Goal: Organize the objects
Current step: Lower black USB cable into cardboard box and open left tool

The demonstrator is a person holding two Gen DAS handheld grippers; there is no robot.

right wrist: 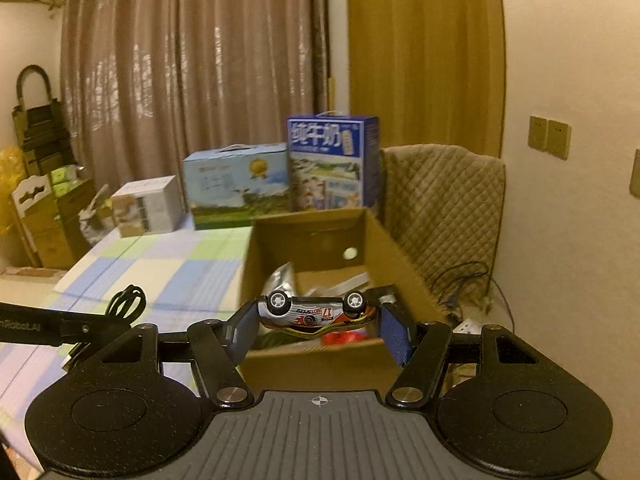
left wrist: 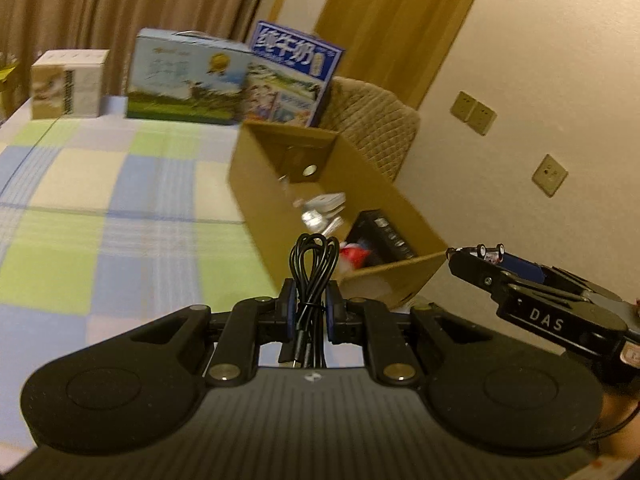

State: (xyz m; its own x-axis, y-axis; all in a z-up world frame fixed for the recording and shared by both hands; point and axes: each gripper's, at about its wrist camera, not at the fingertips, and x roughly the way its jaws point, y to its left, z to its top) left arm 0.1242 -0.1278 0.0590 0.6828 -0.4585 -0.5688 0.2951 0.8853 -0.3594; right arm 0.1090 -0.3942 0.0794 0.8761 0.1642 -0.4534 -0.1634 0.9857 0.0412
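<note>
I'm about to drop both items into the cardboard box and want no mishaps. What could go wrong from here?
1. The toy car sits upside down, pinched end to end by the right gripper; it could twist or slip out short of the cardboard box.
2. The coiled black cable in the left gripper has loose loops that may snag on the box rim.
3. The grippers are near each other and could collide over the box.
</note>
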